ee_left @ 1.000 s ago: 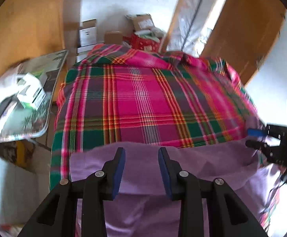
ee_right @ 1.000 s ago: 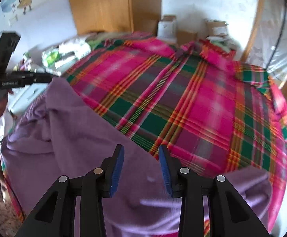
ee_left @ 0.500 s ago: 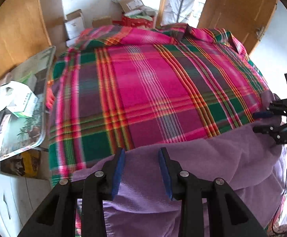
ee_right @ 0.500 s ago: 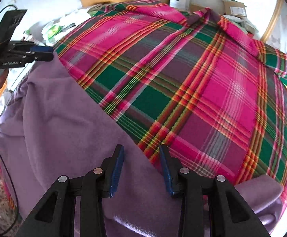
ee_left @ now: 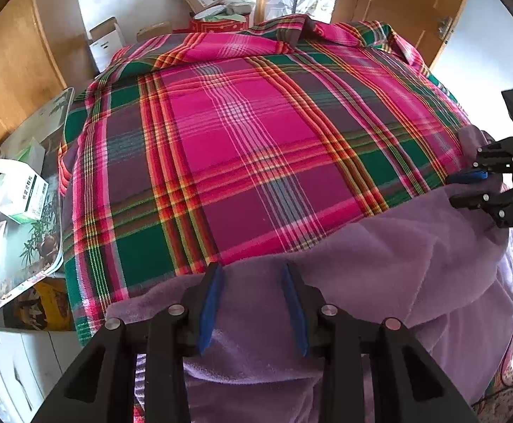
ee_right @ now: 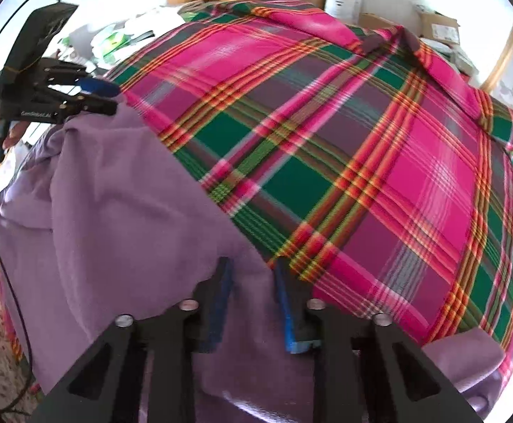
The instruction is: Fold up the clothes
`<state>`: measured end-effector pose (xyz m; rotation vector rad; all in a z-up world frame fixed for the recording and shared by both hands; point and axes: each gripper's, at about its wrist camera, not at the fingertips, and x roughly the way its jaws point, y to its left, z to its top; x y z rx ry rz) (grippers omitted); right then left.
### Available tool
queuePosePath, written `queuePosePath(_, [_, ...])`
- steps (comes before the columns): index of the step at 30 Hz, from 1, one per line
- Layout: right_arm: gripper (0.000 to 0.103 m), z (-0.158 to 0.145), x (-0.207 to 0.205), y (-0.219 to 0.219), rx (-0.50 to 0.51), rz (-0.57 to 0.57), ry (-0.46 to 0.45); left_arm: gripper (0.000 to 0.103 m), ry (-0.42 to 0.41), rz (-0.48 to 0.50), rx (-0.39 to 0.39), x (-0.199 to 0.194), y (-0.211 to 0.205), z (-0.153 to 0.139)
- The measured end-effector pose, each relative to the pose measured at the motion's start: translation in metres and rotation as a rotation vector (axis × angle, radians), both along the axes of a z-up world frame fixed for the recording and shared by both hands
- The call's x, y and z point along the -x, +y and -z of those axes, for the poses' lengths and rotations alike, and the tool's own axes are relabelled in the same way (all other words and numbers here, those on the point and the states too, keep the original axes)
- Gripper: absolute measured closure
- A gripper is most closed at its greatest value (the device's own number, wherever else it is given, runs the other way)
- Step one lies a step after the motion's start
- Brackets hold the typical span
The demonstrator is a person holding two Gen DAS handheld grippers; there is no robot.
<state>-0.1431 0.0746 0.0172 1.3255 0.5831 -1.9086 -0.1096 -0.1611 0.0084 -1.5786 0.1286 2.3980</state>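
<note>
A purple garment (ee_left: 379,275) lies along the near edge of a bed covered by a pink and green plaid blanket (ee_left: 249,148). The left tongs (ee_left: 252,275) hang over its left part with jaws apart, gripping nothing. The right tongs (ee_right: 252,271) hang over its right part, also spread and empty.

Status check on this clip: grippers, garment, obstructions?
Left gripper open, right gripper open, both over purple fleece garment. Garment unfolded, draped over near edge of pink-green plaid cloth. Nothing in the way.
</note>
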Motion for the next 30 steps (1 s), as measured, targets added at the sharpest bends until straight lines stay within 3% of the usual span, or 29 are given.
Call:
queuePosePath(1, [0.090,0.000,-0.002,-0.001,0.002,-0.012,-0.001,0.069,0.001,0.002,0.005,-0.001,0.001,0.000])
queuePosePath(3, [0.095,-0.001,-0.004,-0.003,0.005,-0.025,0.001,0.080,0.006,0.002,0.016,-0.001,0.001,-0.001])
queuePosePath(5, [0.098,-0.002,-0.005,-0.003,0.009,-0.030,0.006,0.100,0.013,-0.005,0.023,-0.002,-0.001,-0.002])
queuePosePath(8, [0.099,-0.008,-0.002,0.000,0.028,-0.004,0.044,0.101,0.012,-0.041,-0.028,-0.002,-0.010,-0.003])
queuePosePath(15, [0.099,-0.027,0.014,-0.002,0.058,0.084,0.170,0.101,0.091,-0.141,-0.042,-0.001,-0.024,-0.014])
queuePosePath(30, [0.099,-0.038,0.065,-0.042,0.042,0.194,0.363,0.101,0.132,-0.296,-0.067,0.018,-0.055,-0.015])
